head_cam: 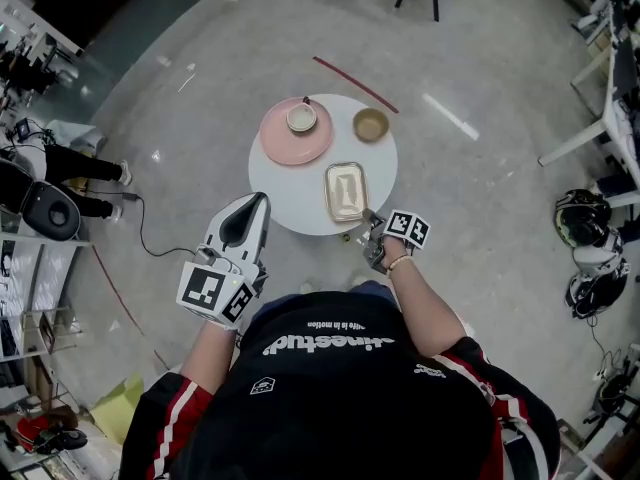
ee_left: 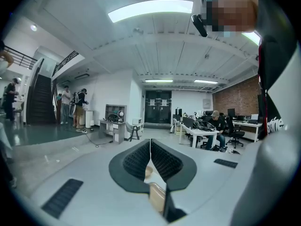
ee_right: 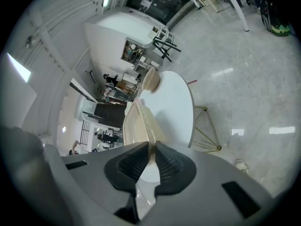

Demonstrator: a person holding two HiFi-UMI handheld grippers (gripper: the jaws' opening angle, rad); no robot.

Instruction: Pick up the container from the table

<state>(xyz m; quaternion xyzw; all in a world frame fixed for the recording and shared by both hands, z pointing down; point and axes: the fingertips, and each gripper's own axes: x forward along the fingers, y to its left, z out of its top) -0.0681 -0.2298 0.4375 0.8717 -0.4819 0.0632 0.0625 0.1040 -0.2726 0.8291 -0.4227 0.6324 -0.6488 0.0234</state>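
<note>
The grasp is made and the lift is the step in hand. The right hand-held gripper (head_cam: 368, 220) is nearly closed, its ribbed pads pinching the thin near rim of the container (head_cam: 345, 190), as the right gripper view shows plainly (ee_right: 151, 147). The container (ee_right: 138, 121) is a shallow, pale rectangular tub that sits toward the near right part of the round white worktop (head_cam: 290, 196). Its near end looks tipped up off the surface, though I cannot tell whether the far end has left it.

The left hand-held gripper (head_cam: 260, 204) hovers off the worktop's near left edge with its jaws together and nothing between them (ee_left: 150, 146).

A pink plate (head_cam: 285, 143) carrying a small bowl (head_cam: 301, 117), and a brown bowl (head_cam: 370, 124), stand at the far side, apart from the container.

The next move calls for a steady rise with firm pressure, since a one-edge grip on a thin rim may let the tub droop or slip
</note>
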